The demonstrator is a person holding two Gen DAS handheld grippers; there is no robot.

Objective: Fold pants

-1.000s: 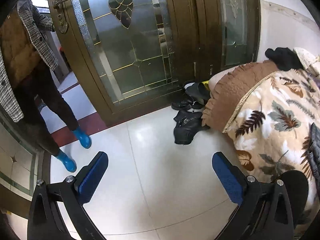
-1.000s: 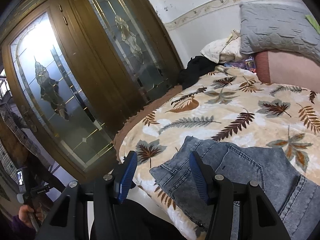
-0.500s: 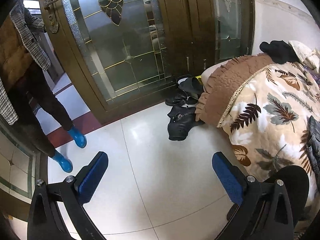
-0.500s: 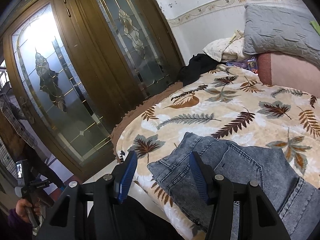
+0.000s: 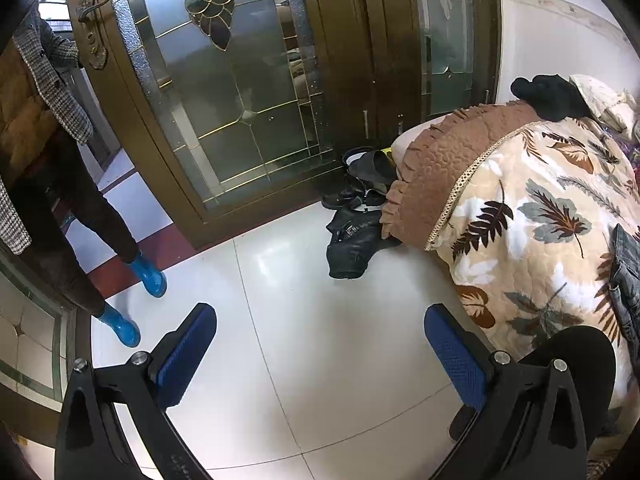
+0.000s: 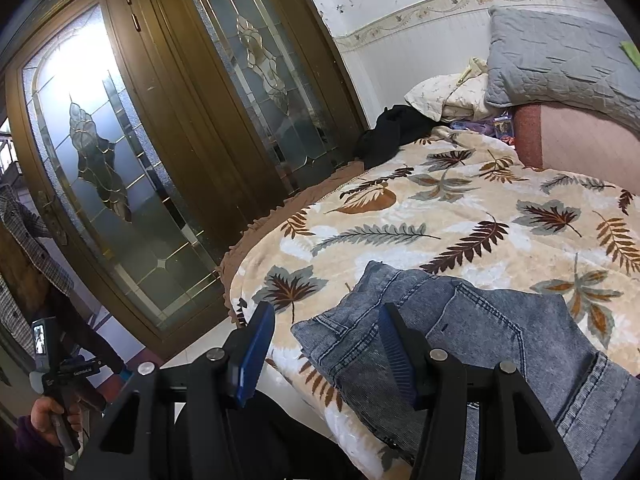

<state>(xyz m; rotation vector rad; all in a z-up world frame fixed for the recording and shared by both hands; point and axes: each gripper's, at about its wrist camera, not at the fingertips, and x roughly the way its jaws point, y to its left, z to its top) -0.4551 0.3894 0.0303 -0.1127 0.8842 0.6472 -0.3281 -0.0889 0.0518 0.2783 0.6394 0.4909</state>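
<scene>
lying on bed (image 6: 460, 216): one jeans (image 6: 480, 332)

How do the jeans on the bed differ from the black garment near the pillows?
The jeans are faded blue-grey denim with visible seams; the black garment is plain black. The jeans lie spread fairly flat at the near edge of the bed, partly under the right gripper; the black garment sits bunched in a heap at the far corner by the door. Both rest on the leaf-print blanket, and neither is held.
</scene>
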